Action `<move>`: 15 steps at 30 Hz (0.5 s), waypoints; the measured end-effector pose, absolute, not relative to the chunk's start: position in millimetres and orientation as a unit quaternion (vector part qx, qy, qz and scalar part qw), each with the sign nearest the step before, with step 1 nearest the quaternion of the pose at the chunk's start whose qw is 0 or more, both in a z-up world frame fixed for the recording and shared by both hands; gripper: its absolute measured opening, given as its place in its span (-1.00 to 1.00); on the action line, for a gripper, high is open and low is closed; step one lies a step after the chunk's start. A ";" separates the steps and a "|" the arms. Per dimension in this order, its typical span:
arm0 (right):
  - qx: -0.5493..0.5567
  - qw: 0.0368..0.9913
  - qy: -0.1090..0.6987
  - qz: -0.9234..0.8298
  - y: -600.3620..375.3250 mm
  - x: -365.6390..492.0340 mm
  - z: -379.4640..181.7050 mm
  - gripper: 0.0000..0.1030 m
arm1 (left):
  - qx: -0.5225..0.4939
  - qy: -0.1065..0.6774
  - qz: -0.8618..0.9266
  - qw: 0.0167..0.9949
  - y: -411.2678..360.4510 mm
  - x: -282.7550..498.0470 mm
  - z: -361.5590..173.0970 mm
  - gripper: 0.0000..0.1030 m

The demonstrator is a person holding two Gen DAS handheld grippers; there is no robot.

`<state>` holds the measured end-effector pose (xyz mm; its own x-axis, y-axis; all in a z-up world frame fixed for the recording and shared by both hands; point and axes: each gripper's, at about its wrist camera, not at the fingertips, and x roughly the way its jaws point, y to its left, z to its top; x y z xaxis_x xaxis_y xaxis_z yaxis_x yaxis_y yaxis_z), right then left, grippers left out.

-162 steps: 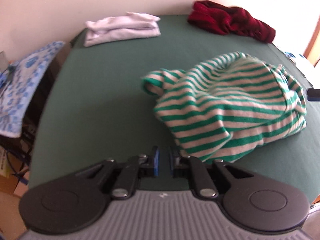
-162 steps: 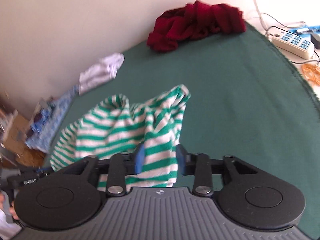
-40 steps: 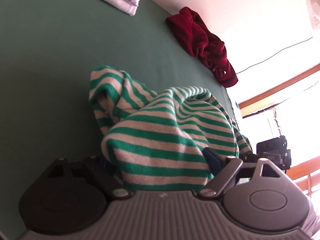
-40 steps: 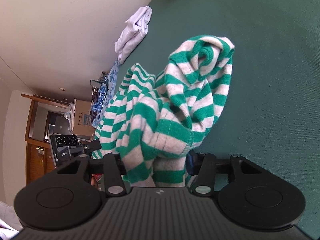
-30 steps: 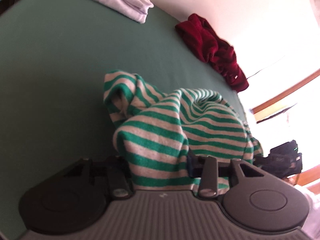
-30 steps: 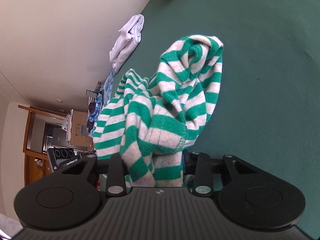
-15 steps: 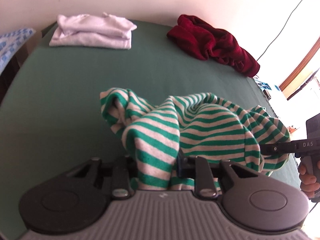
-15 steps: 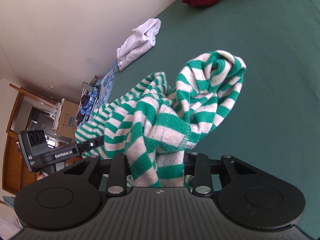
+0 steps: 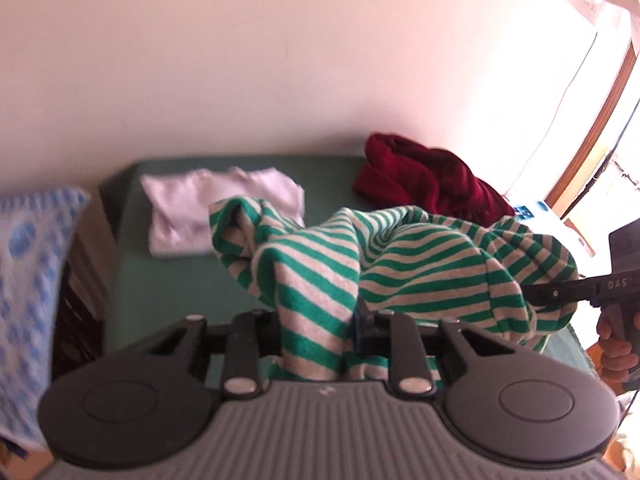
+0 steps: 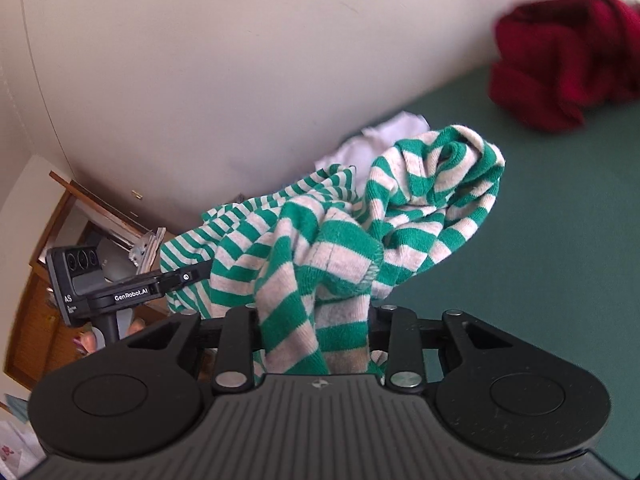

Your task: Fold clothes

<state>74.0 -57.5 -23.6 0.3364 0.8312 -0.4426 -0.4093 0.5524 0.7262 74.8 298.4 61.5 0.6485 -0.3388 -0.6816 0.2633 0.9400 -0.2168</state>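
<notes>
Both the left gripper [image 9: 316,328] and right gripper [image 10: 316,320] clamp the striped garment [image 9: 420,264], lifted above the green surface [image 10: 560,200] apparently to shake it open for folding.

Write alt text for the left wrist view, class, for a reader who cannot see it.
The left tongs grip a green-and-white striped garment lifted above a green table. Behind lie a folded white garment and a crumpled dark red one.
</notes>
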 end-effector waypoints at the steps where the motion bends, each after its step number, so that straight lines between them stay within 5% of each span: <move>1: 0.249 0.784 0.407 0.397 -43.1 84.3 -14.9 -0.34 | -0.042 0.380 -0.165 0.909 306.9 87.8 68.7 -0.54; 8: 0.216 0.831 0.339 0.385 47.3 174.9 3.2 -0.34 | -0.041 0.342 -0.144 0.928 368.7 183.9 79.5 -0.53; 15: 0.191 0.850 0.322 0.371 105.4 249.7 -52.7 -0.35 | -0.065 0.345 -0.106 0.930 405.4 265.9 24.5 -0.53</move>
